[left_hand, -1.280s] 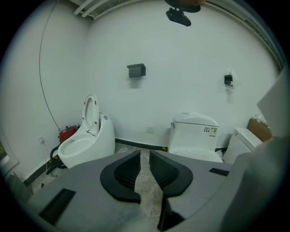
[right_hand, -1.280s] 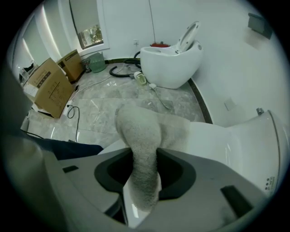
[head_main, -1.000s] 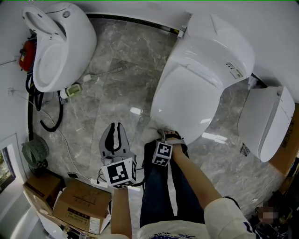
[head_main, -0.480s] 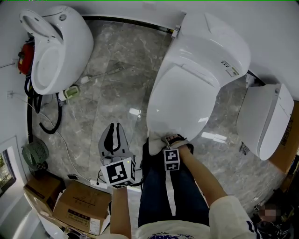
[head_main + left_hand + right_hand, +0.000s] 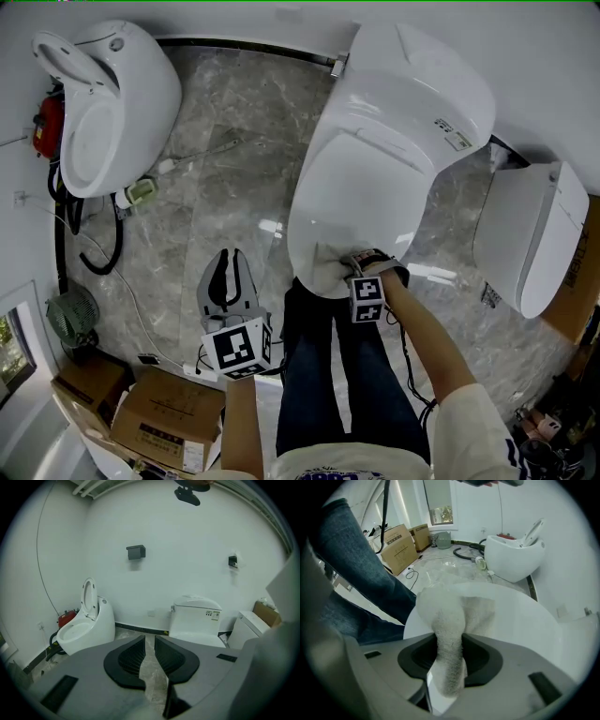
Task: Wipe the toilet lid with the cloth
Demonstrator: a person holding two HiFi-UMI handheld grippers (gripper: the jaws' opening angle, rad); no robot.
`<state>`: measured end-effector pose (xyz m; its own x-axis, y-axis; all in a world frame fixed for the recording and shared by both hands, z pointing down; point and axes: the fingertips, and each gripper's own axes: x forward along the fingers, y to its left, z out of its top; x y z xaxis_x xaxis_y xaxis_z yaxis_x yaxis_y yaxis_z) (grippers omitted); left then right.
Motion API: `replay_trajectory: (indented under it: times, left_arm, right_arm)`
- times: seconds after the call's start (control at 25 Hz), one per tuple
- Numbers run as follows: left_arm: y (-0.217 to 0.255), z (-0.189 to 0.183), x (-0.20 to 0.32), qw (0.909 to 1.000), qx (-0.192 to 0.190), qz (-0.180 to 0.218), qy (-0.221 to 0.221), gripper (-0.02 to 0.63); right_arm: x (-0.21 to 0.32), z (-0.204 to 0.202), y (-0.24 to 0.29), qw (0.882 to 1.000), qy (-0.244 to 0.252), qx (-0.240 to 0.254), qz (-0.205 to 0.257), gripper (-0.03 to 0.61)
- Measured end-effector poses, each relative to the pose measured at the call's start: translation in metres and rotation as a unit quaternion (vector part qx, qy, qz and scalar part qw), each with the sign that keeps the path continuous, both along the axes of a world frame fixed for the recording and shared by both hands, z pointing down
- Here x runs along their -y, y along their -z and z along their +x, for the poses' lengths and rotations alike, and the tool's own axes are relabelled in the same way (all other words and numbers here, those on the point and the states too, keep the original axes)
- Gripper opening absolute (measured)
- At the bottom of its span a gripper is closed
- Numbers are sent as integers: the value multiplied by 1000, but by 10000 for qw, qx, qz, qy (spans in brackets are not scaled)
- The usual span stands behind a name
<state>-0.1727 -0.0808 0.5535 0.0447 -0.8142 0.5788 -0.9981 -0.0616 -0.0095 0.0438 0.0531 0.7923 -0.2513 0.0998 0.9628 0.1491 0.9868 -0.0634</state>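
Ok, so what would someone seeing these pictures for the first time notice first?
First the big white closed toilet lid in the middle of the head view, with the right gripper clamped on a fluffy white cloth pressed on its near edge. Then the left gripper, idle above the grey marble floor, jaws a slit apart on nothing, and the second toilet at far left with its seat up.
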Motion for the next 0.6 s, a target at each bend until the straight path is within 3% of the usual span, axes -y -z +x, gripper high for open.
replay_trajectory:
  times: [0.36, 0.6]
  left_arm:
    - [-4, 20, 7, 9999, 13, -70, -127, 66]
    - [-9, 27, 13, 9998, 54, -104, -154, 66]
  right_arm:
    - [90, 67, 0, 9909, -1304, -157, 285, 143]
    - [138, 97, 2, 9666, -2546, 8, 299, 143]
